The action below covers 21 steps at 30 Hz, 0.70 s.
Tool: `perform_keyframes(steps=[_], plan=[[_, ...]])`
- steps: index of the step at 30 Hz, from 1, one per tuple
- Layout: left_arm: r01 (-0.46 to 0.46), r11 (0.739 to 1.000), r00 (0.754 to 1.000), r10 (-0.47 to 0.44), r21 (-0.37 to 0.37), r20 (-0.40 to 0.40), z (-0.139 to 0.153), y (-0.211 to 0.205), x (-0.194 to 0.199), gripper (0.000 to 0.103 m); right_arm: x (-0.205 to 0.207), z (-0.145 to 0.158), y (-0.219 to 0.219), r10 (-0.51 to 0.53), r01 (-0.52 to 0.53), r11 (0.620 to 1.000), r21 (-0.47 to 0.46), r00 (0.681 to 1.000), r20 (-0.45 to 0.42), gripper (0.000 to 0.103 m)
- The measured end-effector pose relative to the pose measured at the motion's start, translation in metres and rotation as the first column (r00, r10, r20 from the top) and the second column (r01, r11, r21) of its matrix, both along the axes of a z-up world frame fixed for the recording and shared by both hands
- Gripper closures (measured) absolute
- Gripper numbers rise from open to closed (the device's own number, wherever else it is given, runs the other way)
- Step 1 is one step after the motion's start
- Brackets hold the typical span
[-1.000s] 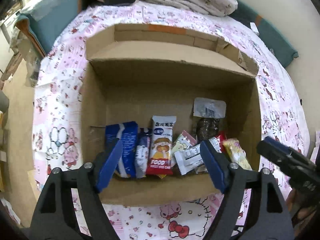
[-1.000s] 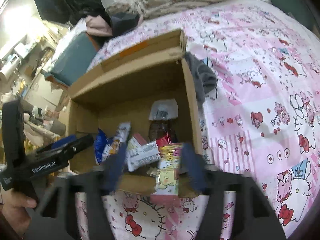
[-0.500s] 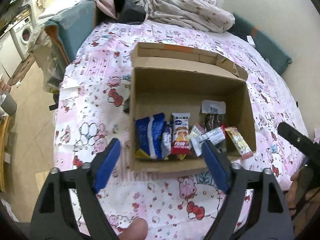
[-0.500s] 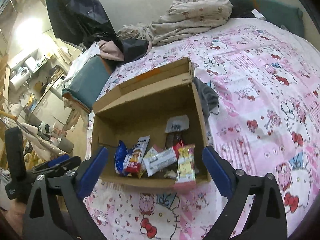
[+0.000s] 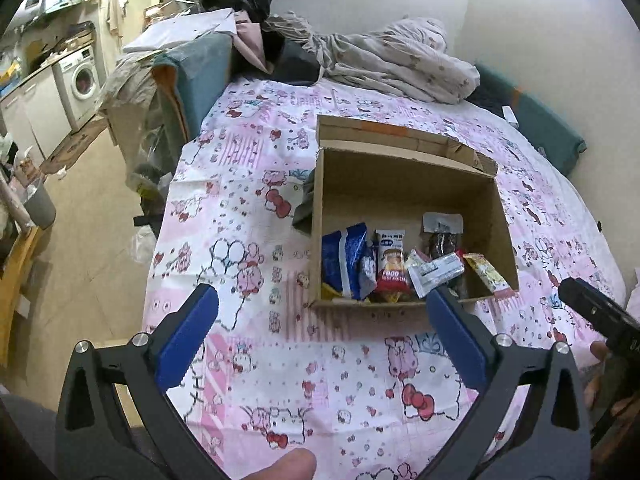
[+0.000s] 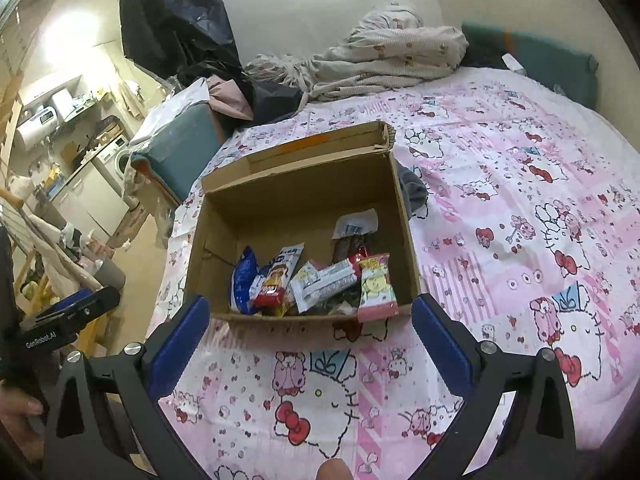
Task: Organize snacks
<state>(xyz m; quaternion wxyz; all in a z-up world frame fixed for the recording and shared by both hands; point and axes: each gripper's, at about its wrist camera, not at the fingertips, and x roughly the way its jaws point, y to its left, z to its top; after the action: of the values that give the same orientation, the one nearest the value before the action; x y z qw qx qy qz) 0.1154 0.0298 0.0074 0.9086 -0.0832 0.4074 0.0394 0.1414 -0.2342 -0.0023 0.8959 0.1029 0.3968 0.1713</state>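
Observation:
An open cardboard box (image 5: 404, 184) (image 6: 304, 188) stands on a bed with a pink cartoon sheet (image 5: 248, 240) (image 6: 520, 208). Several snack packets lean in a row along its near wall: a blue bag (image 5: 344, 260) (image 6: 242, 280), a red and white bar (image 5: 390, 266) (image 6: 278, 276), a white packet (image 5: 436, 272) (image 6: 324, 284), a yellow and pink packet (image 5: 488, 274) (image 6: 376, 286) and a dark packet with a white label (image 5: 442, 232) (image 6: 354, 232). My left gripper (image 5: 320, 336) is open and empty, held above the sheet in front of the box. My right gripper (image 6: 308, 344) is open and empty, likewise short of the box.
A crumpled blanket (image 5: 392, 64) (image 6: 380, 60) lies at the bed's far end. A teal cushion (image 5: 540, 132) lines the wall. A teal chair piled with clothes (image 5: 192, 76) stands left of the bed; beyond it are the floor and a washing machine (image 5: 82, 80).
Both grippers have pulled back and up from the box, which now looks smaller and farther. The yellow and pink packet stays in the box, leaning on its near right rim.

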Motion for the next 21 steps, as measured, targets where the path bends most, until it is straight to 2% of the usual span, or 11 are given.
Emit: perform_keyframes(steps=[3,11,16,21], plan=[[0.011,1.000,1.000,-0.011,-0.028,-0.002,-0.004,0.000,-0.010,0.000,-0.011,-0.001,0.003,-0.002,0.003,1.000,-0.023,1.000,0.014,0.000],[0.024,0.999,0.998,-0.027,0.042,0.054,-0.005,-0.010,-0.026,0.000,-0.021,-0.010,0.007,-0.036,0.037,0.998,-0.043,0.999,0.026,0.000],[0.015,1.000,0.999,-0.016,0.006,0.039,-0.010,-0.006,-0.024,0.000,-0.023,-0.012,0.017,-0.030,0.036,0.996,-0.087,0.997,0.070,0.000],[0.019,1.000,0.998,-0.020,0.023,0.061,-0.007,-0.008,-0.028,0.000,-0.023,-0.013,0.020,-0.036,0.043,0.994,-0.102,0.997,0.071,0.000]])
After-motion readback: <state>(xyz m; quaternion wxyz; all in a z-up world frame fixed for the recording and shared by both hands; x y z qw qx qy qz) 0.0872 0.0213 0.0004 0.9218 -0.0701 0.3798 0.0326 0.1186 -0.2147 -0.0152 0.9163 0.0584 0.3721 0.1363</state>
